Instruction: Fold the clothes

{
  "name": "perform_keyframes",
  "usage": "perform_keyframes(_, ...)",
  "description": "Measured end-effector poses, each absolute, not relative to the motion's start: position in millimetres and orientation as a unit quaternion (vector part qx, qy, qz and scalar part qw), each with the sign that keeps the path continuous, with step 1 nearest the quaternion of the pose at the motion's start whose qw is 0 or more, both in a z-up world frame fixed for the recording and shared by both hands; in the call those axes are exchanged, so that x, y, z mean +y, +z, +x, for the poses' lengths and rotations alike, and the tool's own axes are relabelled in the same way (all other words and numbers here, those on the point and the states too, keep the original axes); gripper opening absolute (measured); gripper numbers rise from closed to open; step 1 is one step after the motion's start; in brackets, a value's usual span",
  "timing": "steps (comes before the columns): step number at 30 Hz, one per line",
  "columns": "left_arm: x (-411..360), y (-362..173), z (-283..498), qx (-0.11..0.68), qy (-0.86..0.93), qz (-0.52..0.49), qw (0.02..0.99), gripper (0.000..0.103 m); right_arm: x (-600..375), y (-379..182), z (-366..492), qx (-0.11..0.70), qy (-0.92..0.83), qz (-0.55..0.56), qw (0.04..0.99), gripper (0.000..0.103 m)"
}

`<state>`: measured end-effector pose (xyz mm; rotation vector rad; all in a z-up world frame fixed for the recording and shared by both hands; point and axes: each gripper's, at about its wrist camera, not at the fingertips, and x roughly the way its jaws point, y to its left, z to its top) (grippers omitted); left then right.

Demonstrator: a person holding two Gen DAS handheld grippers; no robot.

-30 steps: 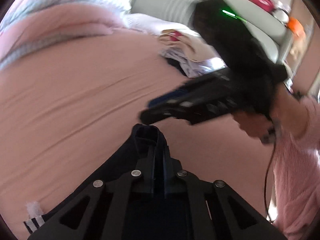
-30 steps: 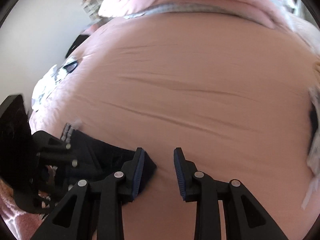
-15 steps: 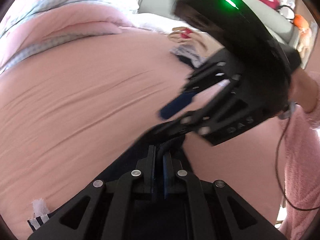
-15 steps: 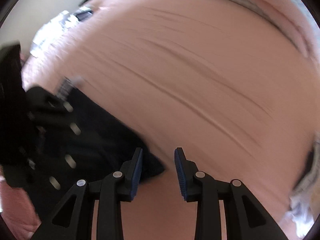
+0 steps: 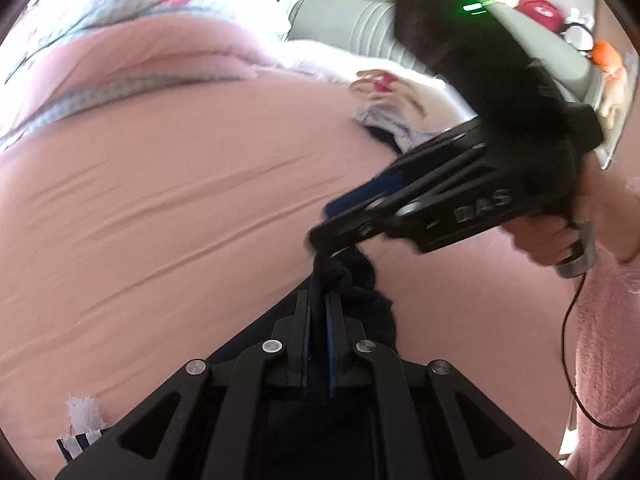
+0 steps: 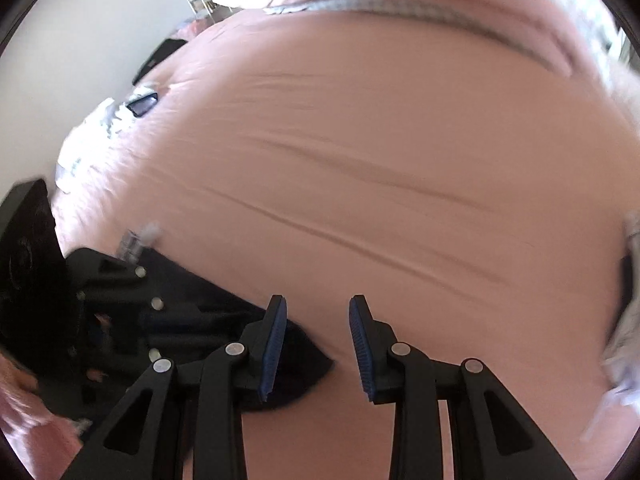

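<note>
A garment (image 5: 352,280) is lying on the bed sheet (image 5: 160,208), its bunched edge sitting clamped between the jaws of the left gripper (image 5: 319,312). The right gripper (image 5: 340,220) is hanging just above and beyond that bunch, jaws apart with nothing between them. A heap of clothes (image 5: 400,116) is lying further back on the sheet, with a sofa (image 5: 360,24) standing behind it.

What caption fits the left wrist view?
Left gripper shut on a dark navy garment above the pink bedsheet, open right gripper alongside.
</note>
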<state>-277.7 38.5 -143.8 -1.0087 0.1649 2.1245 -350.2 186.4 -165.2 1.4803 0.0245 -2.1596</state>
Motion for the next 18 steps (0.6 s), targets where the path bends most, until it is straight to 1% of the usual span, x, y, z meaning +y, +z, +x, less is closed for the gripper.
perform_keyframes(3, 35, -150, -277, 0.075, 0.829, -0.410, 0.372, 0.005, 168, -167, -344, 0.025, -0.789, 0.547, 0.278, 0.032)
perform_keyframes(5, 38, -152, -285, 0.081, 0.829, -0.432, 0.346, 0.007, 169, -181, -346, 0.054, -0.783, 0.571, 0.242, 0.032)
perform_keyframes(6, 36, -152, -289, 0.078, 0.829, -0.446, 0.327, 0.011, 172, -186, -345, 0.065, -0.783, 0.576, 0.225, 0.032)
perform_keyframes(7, 31, -147, -291, 0.065, 0.829, -0.459, 0.311, 0.015, 179, -183, -342, 0.057, -0.789, 0.573, 0.215, 0.032)
perform_keyframes(10, 21, -134, -284, 0.056, 0.839, -0.447, 0.306, 0.024, 201, -175, -331, 0.030, -0.806, 0.561, 0.185, 0.032)
perform_keyframes(13, 23, -129, -276, 0.075, 0.842, -0.430, 0.315, 0.024, 208, -159, -315, -0.006, -0.824, 0.532, 0.192, 0.032)
perform_keyframes(15, 26, -132, -278, 0.078, 0.845, -0.430, 0.308, 0.024, 186, -156, -304, 0.007, -0.821, 0.528, 0.219, 0.032)
perform_keyframes(18, 36, -137, -282, 0.084, 0.851, -0.427, 0.294, 0.024, 153, -172, -289, 0.052, -0.809, 0.535, 0.238, 0.032)
